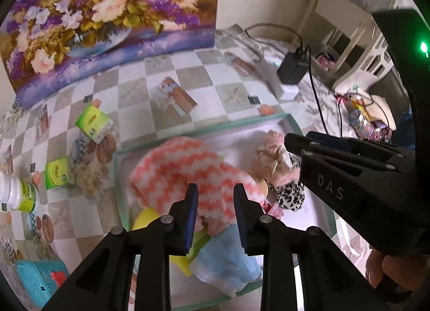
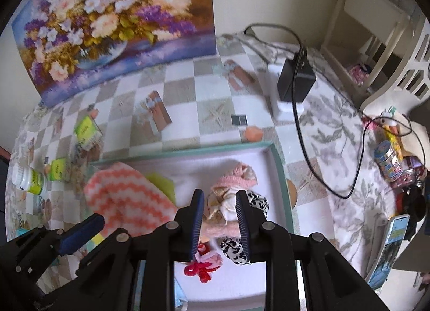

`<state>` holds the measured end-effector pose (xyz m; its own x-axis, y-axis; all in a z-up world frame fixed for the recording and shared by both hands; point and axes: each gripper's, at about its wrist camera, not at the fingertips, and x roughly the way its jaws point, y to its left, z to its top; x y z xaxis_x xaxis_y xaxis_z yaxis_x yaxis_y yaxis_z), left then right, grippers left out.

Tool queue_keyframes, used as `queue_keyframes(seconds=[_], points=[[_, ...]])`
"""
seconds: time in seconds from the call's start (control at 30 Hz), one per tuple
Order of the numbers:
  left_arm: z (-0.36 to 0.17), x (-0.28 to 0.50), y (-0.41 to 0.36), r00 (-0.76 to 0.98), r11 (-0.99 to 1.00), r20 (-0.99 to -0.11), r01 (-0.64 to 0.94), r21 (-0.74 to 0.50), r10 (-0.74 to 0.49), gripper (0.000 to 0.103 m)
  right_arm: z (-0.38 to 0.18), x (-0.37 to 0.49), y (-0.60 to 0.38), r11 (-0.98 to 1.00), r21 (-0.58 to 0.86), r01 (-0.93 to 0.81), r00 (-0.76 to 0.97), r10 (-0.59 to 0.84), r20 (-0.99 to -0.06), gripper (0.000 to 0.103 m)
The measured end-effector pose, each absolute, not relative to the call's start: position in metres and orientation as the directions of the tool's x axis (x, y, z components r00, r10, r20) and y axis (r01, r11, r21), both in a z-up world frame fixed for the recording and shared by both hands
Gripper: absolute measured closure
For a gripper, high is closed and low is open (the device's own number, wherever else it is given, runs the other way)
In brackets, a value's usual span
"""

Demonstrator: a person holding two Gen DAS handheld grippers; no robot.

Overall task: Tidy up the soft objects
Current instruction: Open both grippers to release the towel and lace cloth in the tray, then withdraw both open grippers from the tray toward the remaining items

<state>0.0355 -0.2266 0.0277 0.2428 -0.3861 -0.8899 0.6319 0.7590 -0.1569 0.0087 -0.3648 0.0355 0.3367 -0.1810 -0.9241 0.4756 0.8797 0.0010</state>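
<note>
A shallow tray with a teal rim (image 1: 242, 120) (image 2: 188, 149) holds the soft things. A pink-and-white zigzag cloth (image 1: 174, 168) (image 2: 121, 192) lies in its left part over something yellow (image 1: 145, 217). A fluffy pink piece with a beige bow (image 1: 268, 160) (image 2: 236, 174), a leopard-print scrunchie (image 1: 290, 198) (image 2: 258, 200), a red trinket (image 2: 199, 270) and a blue face mask (image 1: 228, 265) lie there too. My left gripper (image 1: 215, 190) (image 2: 96, 222) hovers open over the zigzag cloth. My right gripper (image 2: 219, 195) (image 1: 295, 147) hovers open over the pink piece, with nothing held.
Two green tissue packs (image 1: 94, 122) (image 1: 59, 174), a white bottle (image 1: 16, 192) and a turquoise item (image 1: 35, 281) lie left of the tray. A black adapter on a power strip (image 2: 295, 82) with cables sits behind, a flower painting (image 2: 107, 15) at the wall, a phone (image 2: 389, 249) at right.
</note>
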Motion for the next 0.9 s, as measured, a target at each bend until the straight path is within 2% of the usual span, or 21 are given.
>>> queue_keyframes(seconds=[0.37,0.43,0.5,0.57,0.63,0.73,0.8,0.9], points=[[0.028,0.075,-0.173,0.359,0.883,-0.887,0.458,-0.103,-0.29,0.056,0.036,0.017,-0.347,0.898,0.014,0.44,0.353,-0.158,-0.922,0.075],[0.026,0.084,-0.159,0.376,0.906,-0.89,0.414,-0.088,-0.258,0.048,0.034,0.019,-0.34,0.906,0.013,0.424,0.353,-0.152,-0.923,0.06],[0.024,0.092,-0.144,0.39,0.925,-0.89,0.371,-0.083,-0.236,0.044,0.034,0.023,-0.332,0.911,-0.003,0.412,0.353,-0.162,-0.921,0.053],[0.022,0.101,-0.126,0.403,0.946,-0.891,0.312,-0.082,-0.211,0.04,0.033,0.027,-0.321,0.919,-0.019,0.394,0.354,-0.171,-0.92,0.051],[0.02,0.108,-0.111,0.41,0.958,-0.891,0.273,-0.082,-0.194,0.032,0.033,0.031,-0.313,0.927,-0.016,0.374,0.361,-0.161,-0.918,0.042],[0.017,0.118,-0.087,0.421,0.975,-0.893,0.211,-0.076,-0.161,0.027,0.031,0.036,-0.301,0.937,-0.013,0.35,0.367,-0.15,-0.918,0.037],[0.015,0.123,-0.074,0.426,0.982,-0.894,0.174,-0.072,-0.141,0.019,0.029,0.04,-0.291,0.943,-0.021,0.331,0.368,-0.15,-0.918,0.032],[0.013,0.131,-0.053,0.432,0.991,-0.895,0.12,-0.065,-0.111,0.017,0.028,0.045,-0.281,0.951,-0.022,0.309,0.375,-0.143,-0.916,0.029]])
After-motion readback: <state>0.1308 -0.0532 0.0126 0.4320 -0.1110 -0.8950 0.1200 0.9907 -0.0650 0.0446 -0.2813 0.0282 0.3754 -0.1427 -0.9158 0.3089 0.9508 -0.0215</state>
